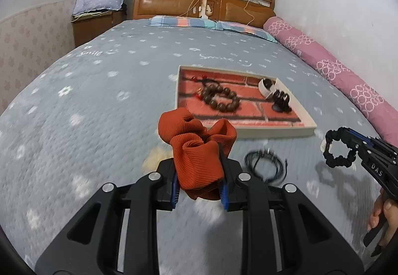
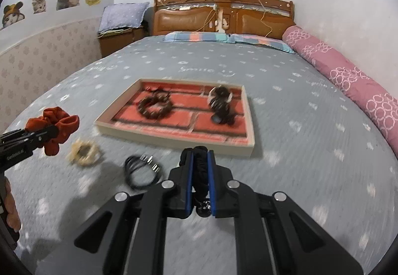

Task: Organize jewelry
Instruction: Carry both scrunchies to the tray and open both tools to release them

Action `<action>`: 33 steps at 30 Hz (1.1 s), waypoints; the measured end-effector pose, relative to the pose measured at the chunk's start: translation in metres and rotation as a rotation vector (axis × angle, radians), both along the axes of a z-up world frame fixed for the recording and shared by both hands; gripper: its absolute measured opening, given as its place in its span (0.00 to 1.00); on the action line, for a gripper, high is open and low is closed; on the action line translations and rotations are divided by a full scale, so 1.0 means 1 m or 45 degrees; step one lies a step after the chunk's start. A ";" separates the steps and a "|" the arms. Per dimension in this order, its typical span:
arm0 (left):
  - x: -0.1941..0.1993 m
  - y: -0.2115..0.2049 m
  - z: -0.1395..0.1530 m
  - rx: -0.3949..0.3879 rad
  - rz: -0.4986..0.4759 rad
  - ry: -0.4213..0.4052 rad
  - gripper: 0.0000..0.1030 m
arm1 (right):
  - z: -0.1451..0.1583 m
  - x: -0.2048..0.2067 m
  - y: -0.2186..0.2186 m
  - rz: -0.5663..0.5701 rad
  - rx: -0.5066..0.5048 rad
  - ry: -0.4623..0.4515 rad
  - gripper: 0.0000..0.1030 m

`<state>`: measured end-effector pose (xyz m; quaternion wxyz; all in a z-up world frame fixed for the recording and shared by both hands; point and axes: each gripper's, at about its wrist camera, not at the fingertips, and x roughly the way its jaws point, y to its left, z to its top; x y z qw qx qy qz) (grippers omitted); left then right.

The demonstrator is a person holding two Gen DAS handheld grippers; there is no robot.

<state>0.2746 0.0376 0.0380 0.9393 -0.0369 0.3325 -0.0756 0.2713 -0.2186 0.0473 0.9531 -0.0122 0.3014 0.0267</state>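
On the bed (image 1: pixel 104 105), tray (image 1: pixel 308 123) at 12 o'clock, bead bracelet (image 1: pixel 221 98) inside. Left gripper (image 1: pixel 199 184) jaws clamped on rust scrunchie (image 1: pixel 199 145); right gripper (image 2: pixel 200 185) jaws nearly closed on black scrunchie (image 2: pixel 200 170). Cream scrunchie (image 2: pixel 84 151) and black cord (image 2: pixel 141 170) at 10 o'clock. Risk: dangling fabric snagging the tray rim, dragging it.

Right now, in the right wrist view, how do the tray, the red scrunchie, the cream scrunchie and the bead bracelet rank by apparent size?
1. Tray
2. Red scrunchie, though it is nearer the camera
3. Bead bracelet and cream scrunchie: too alike to rank; the bracelet is blurred.
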 end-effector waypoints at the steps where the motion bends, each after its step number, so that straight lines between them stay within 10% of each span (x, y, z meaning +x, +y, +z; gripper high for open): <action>1: 0.008 -0.004 0.001 0.001 -0.003 -0.002 0.23 | 0.002 0.011 -0.005 -0.010 0.005 -0.002 0.11; 33: 0.166 -0.059 -0.056 -0.061 -0.036 0.079 0.24 | -0.059 0.144 -0.034 -0.128 0.039 -0.004 0.11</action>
